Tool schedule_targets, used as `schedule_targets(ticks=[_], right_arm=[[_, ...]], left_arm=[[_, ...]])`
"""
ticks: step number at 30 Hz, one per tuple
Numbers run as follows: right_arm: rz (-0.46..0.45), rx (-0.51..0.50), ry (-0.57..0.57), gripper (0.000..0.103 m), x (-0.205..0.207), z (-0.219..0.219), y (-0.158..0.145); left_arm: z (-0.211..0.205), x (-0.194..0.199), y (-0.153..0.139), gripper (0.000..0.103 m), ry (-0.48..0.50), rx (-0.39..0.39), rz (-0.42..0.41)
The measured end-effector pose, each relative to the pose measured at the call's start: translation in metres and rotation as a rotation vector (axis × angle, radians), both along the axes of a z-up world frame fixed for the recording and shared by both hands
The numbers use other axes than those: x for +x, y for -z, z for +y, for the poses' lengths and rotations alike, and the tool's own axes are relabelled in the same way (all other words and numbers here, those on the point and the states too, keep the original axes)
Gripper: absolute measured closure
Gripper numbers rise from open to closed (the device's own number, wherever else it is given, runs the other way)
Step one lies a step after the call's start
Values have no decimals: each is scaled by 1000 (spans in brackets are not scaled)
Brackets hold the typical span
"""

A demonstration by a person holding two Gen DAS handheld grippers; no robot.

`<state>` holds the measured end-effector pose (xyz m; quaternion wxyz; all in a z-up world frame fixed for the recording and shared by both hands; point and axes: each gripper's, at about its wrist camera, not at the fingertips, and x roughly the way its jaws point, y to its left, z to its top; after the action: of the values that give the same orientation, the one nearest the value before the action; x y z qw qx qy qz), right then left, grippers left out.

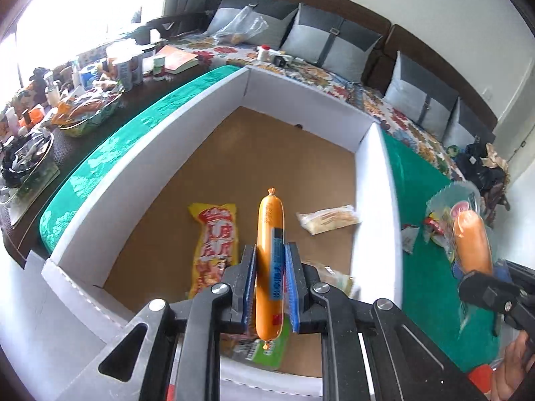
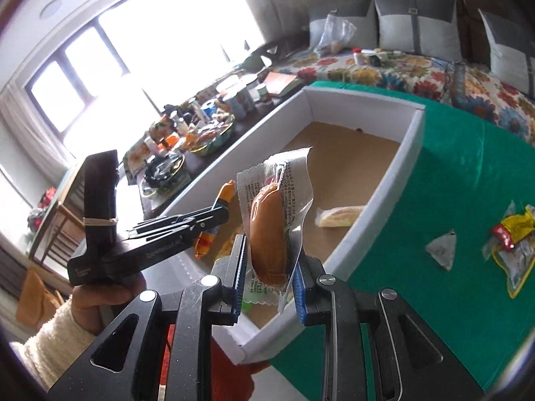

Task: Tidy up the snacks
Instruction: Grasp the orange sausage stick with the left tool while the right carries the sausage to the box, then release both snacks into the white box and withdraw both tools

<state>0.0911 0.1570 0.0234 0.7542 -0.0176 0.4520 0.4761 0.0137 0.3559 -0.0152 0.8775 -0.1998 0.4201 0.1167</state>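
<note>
Left wrist view: the left gripper pinches an orange sausage stick between its blue pads, the stick upright along the fingers, with a blue label strip down its side whose print is too blurred to read. It hangs over the white-walled box with a brown floor. On that floor lie a yellow and red snack bag with large red characters, a green packet partly under the fingers, and farther back a pale wrapped bread. At the right edge the right gripper holds a packaged sausage over the green cloth.

Right wrist view: the right gripper grips a brown sausage in a clear wrapper; the wrapper's back carries dense small print, not legible. It hangs above the near corner of the box. To the left a hand in a cream sleeve holds the left gripper; faint lettering on its body cannot be read. On the green cloth at right lie a small clear triangular wrapper and a red and yellow packet. Beyond are a cluttered dark table and a floral-covered sofa.
</note>
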Motion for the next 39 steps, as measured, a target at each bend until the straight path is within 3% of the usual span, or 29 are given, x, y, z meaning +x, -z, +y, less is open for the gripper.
schedule_targets(ticks=[1,2,4,7,9,13,17,20,24,26,28,30,32,35,39], right_arm=[[26,-8,-14,68,-4,5,8],[50,-19,-24,54,-6,8,16],[67,-15,-14,39,-8,2,28],[8,-25,59,38,-5,-31,38],[-83,-72,137,29,2,-65,47],[-248,-275,331,28,21,-151,87],[-265,-450,542,28,38,-260,130],[-255,-480,708,28,42,-334,141],[-302,-488,886,28,25,-398,145],[-281,-494,937,28,14,-418,153],[-207,-437,947,28,21,-429,153],[-224,-427,956,28,29,-430,145],[-258,-443,943,26,35,-428,144],[-215,-426,913,24,41,-429,150],[-193,-411,892,24,39,-431,153]], left_arm=[[2,0,8,61,-20,6,22],[4,-1,13,34,-40,8,35],[9,-17,16,22,-71,16,14],[-4,-24,12,21,-58,16,0],[-22,-21,3,21,-30,22,-18],[-75,-8,-22,20,91,43,-80],[-152,10,-39,13,269,43,-135],[-215,28,-27,4,398,26,-120],[-291,56,32,4,510,60,5],[-312,68,63,4,530,83,62],[-325,79,84,4,531,118,86],[-336,92,96,4,518,167,91],[-341,102,102,4,508,204,87],[-343,116,112,3,482,253,106],[-337,117,117,0,455,240,60]])
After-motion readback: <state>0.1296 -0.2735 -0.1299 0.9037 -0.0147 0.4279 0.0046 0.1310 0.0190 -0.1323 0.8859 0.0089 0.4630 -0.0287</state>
